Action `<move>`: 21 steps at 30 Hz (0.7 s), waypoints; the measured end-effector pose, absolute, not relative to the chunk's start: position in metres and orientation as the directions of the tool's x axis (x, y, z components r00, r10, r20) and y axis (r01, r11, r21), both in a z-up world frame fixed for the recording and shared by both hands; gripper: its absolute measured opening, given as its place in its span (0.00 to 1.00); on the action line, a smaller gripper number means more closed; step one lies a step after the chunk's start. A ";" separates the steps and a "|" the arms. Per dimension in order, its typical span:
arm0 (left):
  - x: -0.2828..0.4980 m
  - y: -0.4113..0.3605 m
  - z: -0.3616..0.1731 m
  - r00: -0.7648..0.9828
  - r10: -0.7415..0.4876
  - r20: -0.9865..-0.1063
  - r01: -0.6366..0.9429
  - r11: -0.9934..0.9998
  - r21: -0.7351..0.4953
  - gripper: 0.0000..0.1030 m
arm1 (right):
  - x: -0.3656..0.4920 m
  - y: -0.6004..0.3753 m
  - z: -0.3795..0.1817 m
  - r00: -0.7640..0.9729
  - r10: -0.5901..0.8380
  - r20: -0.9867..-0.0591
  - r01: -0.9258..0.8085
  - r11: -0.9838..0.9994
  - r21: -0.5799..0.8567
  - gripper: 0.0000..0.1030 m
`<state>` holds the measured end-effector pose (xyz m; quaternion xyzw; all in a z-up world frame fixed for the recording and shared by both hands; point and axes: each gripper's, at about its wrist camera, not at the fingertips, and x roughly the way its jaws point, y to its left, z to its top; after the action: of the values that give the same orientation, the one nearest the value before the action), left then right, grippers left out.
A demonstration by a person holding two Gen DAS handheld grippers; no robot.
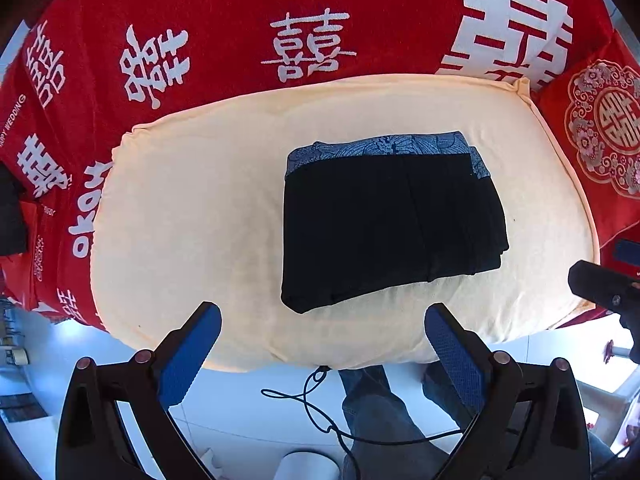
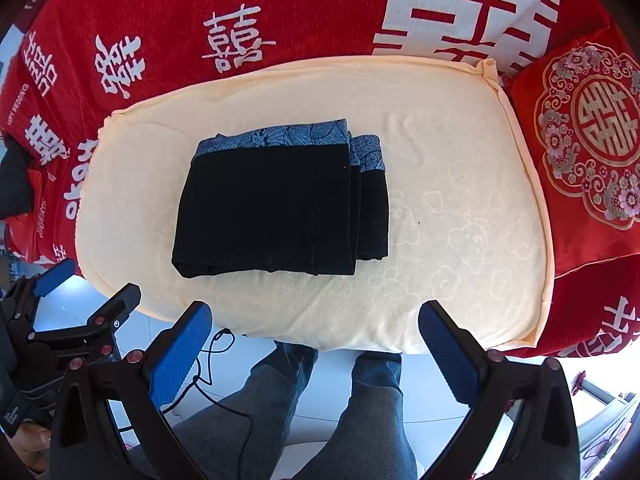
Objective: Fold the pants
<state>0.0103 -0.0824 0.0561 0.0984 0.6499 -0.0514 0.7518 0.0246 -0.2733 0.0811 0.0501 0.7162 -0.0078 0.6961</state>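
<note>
Lying in a compact stack on the cream cushion (image 2: 460, 240), the black pants (image 2: 276, 208) look fully folded. The left gripper (image 1: 322, 322) and right gripper (image 2: 316, 320) hang near its front edge, jaws spread, holding nothing; probably only tidying the offset right edge remains.

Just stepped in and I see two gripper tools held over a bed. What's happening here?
A person holding a gripper in each hand is folding pants. The black pants with a blue patterned waistband lie folded into a compact rectangle on a cream padded mat, which sits on a red blanket with white characters. The left gripper and right gripper hover at the mat's near edge, jaws open, holding nothing. The fold looks finished. A red embroidered cushion rests beside the mat.
</note>
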 end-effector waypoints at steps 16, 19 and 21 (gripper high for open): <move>0.013 -0.084 0.061 0.163 0.058 -0.985 0.224 0.970 0.095 0.99 | 0.028 -0.265 0.081 -0.024 0.068 -0.997 0.077 0.995 0.066 1.00; 0.013 -0.084 0.061 0.162 0.059 -0.985 0.222 0.970 0.095 0.99 | 0.028 -0.263 0.081 -0.024 0.066 -0.998 0.077 0.995 0.064 1.00; 0.013 -0.085 0.061 0.163 0.060 -0.985 0.220 0.971 0.096 0.99 | 0.028 -0.263 0.081 -0.024 0.066 -0.998 0.076 0.995 0.064 1.00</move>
<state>0.0128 -0.0848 0.0612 0.1088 0.6449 -0.0529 0.7547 0.0275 -0.2630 0.0813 0.0497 0.7154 -0.0036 0.6969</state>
